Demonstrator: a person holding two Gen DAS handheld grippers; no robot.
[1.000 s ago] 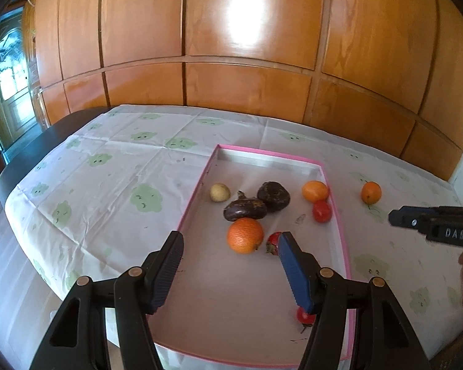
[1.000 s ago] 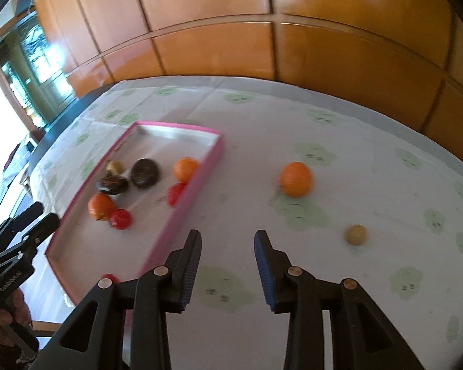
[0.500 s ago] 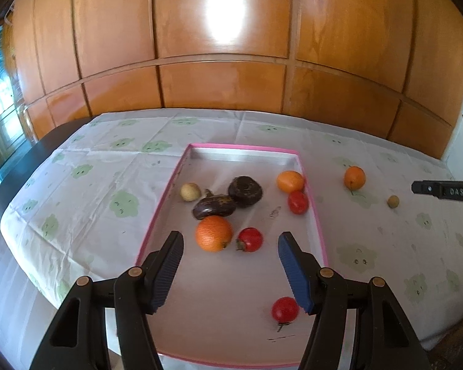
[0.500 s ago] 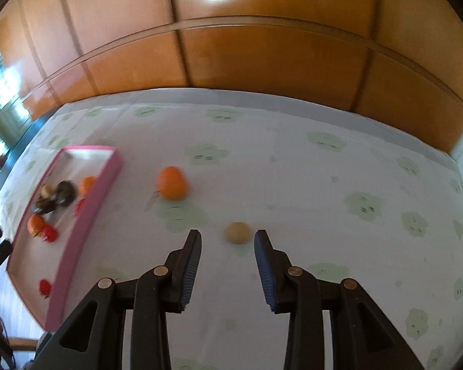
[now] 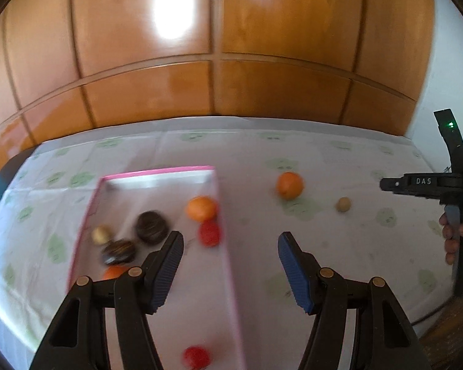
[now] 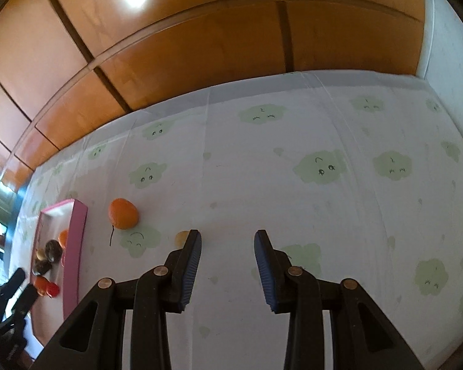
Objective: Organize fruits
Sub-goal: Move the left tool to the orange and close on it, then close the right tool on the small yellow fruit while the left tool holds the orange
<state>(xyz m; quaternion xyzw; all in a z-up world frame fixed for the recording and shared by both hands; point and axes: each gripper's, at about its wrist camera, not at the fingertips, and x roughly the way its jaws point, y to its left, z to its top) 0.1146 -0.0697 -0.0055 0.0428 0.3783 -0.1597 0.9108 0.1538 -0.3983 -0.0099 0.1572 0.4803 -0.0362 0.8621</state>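
A pink-rimmed tray [image 5: 157, 171] holds several fruits: an orange [image 5: 200, 208], a red one [image 5: 210, 232], two dark ones [image 5: 151, 226], a small tan one [image 5: 101, 234]. My left gripper [image 5: 230, 240] hangs open over the tray's right rim, nothing between its fingers. On the cloth right of the tray lie a loose orange [image 5: 289, 185] and a small tan fruit [image 5: 343, 205]. My right gripper [image 6: 228, 236] stands open and empty. The tan fruit [image 6: 181, 238] peeks out just left of its left finger, and the loose orange [image 6: 123, 213] lies further left.
A white tablecloth [image 6: 293, 123] with green cloud prints covers the table. Wooden wall panels [image 5: 262, 46] rise behind its far edge. A person's hand [image 5: 453, 234] holds the right gripper at the right edge of the left wrist view. Another red fruit [image 5: 196, 356] lies near the tray's front.
The left gripper has swung right, from over the tray's middle to its right rim. The right gripper moved right and rolled; the tan fruit slid from ahead between its fingers to beside the left finger.
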